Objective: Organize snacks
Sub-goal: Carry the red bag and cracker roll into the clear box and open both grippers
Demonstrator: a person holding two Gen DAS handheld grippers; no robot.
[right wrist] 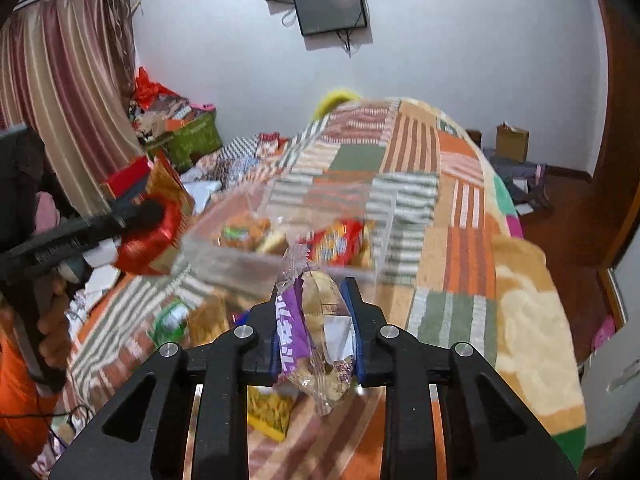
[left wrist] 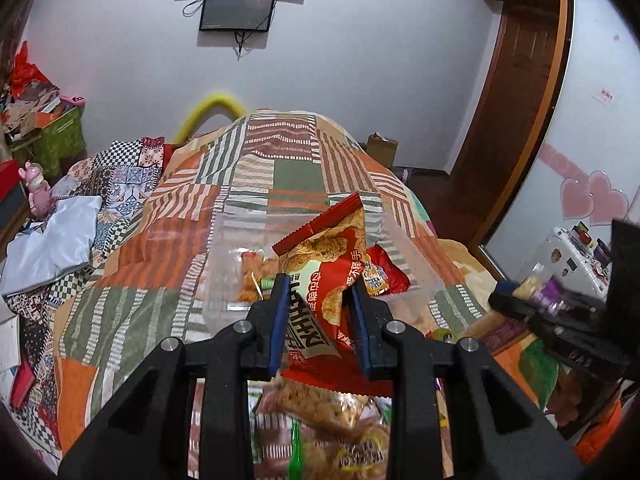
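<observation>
Left wrist view: left tongs (left wrist: 320,300) grip a red chip bag (left wrist: 320,268), clear bin (left wrist: 412,256) at 12 o'clock. Right tongs (right wrist: 314,304) clamp a purple-labelled pastry packet (right wrist: 316,332).

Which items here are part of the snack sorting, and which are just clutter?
Job:
left tongs gripping red chip bag
right tongs gripping purple-label snack pack
clear bin with snacks inside
loose snack packs on the bedspread

Clutter:
pink figurine
green box
wall monitor
paper bag
</observation>
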